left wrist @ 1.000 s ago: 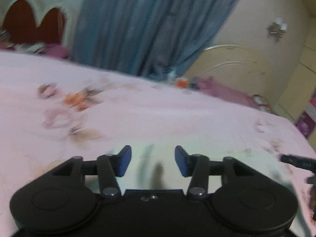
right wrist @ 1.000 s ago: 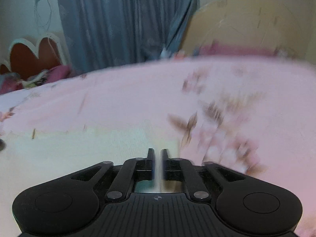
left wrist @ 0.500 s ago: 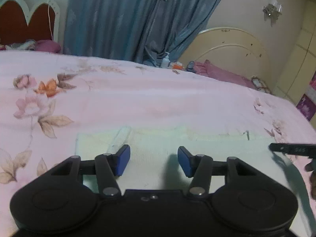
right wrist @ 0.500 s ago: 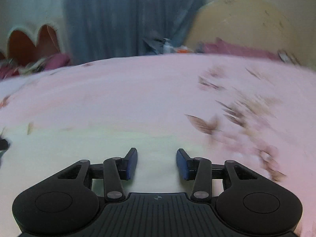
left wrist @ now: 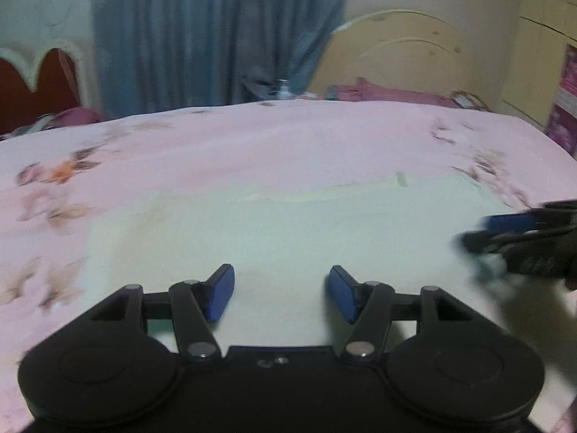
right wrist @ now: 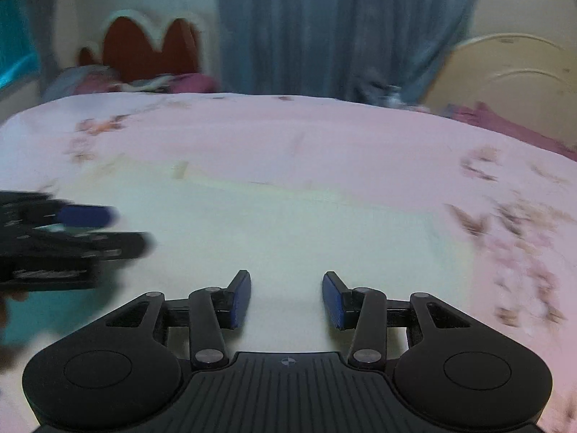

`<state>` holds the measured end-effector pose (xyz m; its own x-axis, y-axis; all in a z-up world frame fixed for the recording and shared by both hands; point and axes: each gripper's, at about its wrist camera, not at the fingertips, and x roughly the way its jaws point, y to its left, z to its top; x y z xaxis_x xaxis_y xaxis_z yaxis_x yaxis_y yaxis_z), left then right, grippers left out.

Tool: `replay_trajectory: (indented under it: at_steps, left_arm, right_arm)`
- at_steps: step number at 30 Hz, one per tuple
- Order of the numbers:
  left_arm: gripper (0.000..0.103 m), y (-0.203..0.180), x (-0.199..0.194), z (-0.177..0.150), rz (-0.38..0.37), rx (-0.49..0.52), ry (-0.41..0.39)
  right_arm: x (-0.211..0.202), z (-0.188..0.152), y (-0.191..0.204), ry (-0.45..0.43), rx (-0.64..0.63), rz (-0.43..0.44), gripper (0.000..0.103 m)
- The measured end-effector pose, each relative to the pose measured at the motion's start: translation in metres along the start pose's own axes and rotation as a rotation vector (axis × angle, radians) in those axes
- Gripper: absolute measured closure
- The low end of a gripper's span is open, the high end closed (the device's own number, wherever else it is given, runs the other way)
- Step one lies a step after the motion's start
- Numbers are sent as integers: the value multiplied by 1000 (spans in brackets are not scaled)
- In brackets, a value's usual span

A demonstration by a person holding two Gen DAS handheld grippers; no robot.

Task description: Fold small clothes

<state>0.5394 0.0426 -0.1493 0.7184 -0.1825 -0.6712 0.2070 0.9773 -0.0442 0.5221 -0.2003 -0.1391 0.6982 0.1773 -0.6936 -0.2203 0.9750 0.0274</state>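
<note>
A pale cream-green cloth [left wrist: 288, 231] lies flat on the pink floral bedsheet [left wrist: 252, 144]; it also shows in the right wrist view [right wrist: 288, 231]. My left gripper [left wrist: 280, 292] is open and empty, over the cloth's near part. My right gripper [right wrist: 286, 297] is open and empty, also over the cloth's near part. The right gripper shows blurred at the right edge of the left wrist view [left wrist: 519, 238]. The left gripper shows blurred at the left edge of the right wrist view [right wrist: 72, 231]. Both views are motion-blurred.
A blue curtain [left wrist: 216, 36] hangs behind the bed. A cream headboard [left wrist: 407, 57] stands at the back right and a red and white headboard [left wrist: 32, 83] at the back left. Pink bedding [left wrist: 389, 93] lies by the far edge.
My right gripper was shut on the cloth's edge a second ago and has opened and let it go. The cloth now lies flat. Both grippers have shifted over it and closer together.
</note>
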Motion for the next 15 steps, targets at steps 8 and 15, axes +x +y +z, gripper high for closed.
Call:
replay_trajectory:
  at_steps: [8,15]
  left_arm:
    - [48,-7,-38,-5,-74,-38,-45]
    - [47,-28,-36,-22,-60,19,14]
  right_arm:
    - [-41,-1,18,-31,-17,127,60]
    - [-34,-22,53,54,-98,149,60]
